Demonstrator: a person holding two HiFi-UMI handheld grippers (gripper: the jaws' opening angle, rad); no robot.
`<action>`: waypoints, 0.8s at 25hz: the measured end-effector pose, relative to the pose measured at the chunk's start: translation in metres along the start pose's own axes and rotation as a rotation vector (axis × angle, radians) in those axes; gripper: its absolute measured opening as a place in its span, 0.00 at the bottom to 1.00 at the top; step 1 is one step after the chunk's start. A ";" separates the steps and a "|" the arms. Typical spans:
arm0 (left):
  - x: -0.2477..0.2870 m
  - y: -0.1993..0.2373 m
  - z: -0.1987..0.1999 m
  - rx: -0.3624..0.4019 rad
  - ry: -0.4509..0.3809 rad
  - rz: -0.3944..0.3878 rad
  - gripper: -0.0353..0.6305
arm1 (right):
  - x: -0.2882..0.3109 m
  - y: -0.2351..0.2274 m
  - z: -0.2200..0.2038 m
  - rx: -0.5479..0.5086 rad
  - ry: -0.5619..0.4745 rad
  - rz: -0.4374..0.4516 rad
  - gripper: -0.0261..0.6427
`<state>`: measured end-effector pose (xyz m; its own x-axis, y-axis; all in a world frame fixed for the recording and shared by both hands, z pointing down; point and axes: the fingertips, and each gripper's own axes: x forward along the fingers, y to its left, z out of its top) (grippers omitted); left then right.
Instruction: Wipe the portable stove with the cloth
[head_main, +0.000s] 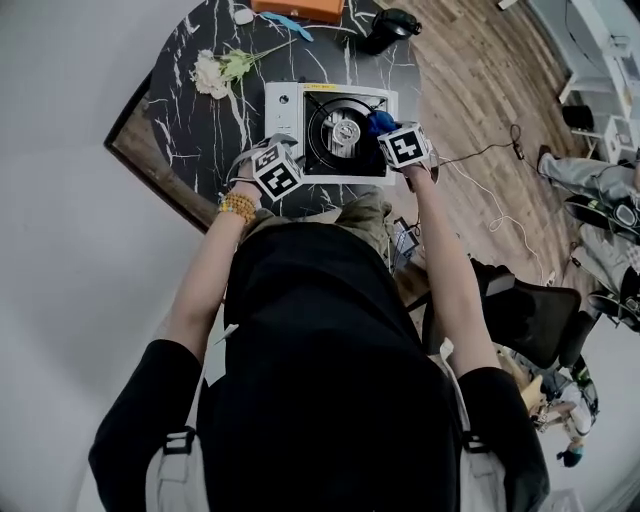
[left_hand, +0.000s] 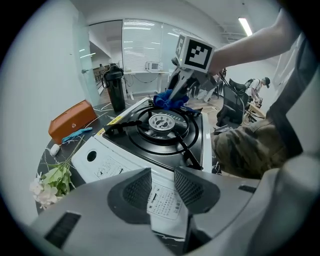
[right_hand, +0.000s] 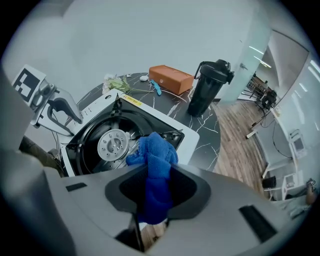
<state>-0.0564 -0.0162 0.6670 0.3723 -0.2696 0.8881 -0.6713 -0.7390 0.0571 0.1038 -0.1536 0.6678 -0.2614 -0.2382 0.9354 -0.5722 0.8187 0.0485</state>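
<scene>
The cloth (right_hand: 152, 160) is bright blue. The stove (head_main: 285, 105) is white around a black burner well. The desk (head_main: 190, 110) under the stove is black with white marble veins. Beyond the stove stand an orange box (right_hand: 171, 78) and a black bottle (right_hand: 207, 95).

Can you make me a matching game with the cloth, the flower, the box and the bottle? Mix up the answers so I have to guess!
Things:
1. cloth
2. flower
3. box
4. bottle

Clues:
a. black, standing on the table
b. orange
c. blue, pinched in the right gripper
d. white, lying near the stove

Pairs: 1-c, 2-d, 3-b, 4-a.
</scene>
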 end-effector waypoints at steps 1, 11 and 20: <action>0.001 0.001 -0.001 0.004 0.004 0.002 0.27 | 0.001 -0.002 0.002 0.016 -0.003 -0.004 0.17; -0.002 -0.002 0.007 -0.001 0.002 -0.030 0.25 | -0.014 -0.026 0.037 0.327 -0.255 -0.005 0.17; -0.001 0.000 0.008 -0.016 -0.001 -0.034 0.24 | 0.021 -0.018 0.090 -0.422 -0.027 0.028 0.18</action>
<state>-0.0516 -0.0203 0.6625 0.3960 -0.2449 0.8850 -0.6682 -0.7380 0.0947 0.0385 -0.2207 0.6545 -0.2959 -0.2221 0.9290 -0.1978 0.9658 0.1679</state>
